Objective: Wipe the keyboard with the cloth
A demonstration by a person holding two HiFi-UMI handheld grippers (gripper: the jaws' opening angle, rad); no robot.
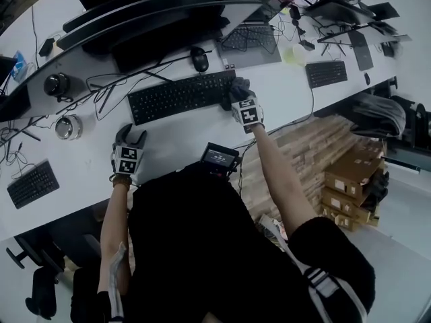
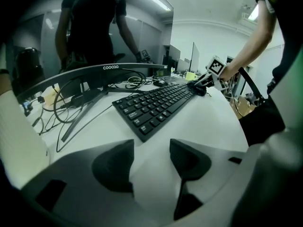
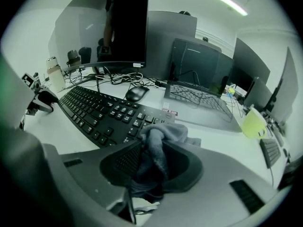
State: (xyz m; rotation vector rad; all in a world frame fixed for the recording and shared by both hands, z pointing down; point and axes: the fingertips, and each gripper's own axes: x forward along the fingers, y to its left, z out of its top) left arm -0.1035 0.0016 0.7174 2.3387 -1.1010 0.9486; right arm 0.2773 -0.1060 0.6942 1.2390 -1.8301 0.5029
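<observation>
A black keyboard (image 1: 180, 96) (image 2: 156, 103) (image 3: 99, 110) lies on the white desk (image 1: 182, 136) in front of a curved monitor. My right gripper (image 1: 235, 99) (image 3: 151, 167) is at the keyboard's right end, shut on a bunched grey cloth (image 1: 239, 85) (image 3: 158, 138) that rests against the end keys. The left gripper view also shows it (image 2: 201, 85) at the keyboard's far end. My left gripper (image 1: 130, 136) (image 2: 151, 157) hangs low over bare desk near the keyboard's front left corner. Its jaws stand open and hold nothing.
A black mouse (image 1: 199, 59) (image 3: 136, 93) sits behind the keyboard, with loose cables (image 1: 108, 86) to its left. A metal cup (image 1: 69, 127), another keyboard (image 1: 32, 184), a laptop (image 1: 250, 42) and a yellow-green cup (image 3: 253, 123) stand around. Cardboard boxes (image 1: 350, 180) are stacked off the desk's right.
</observation>
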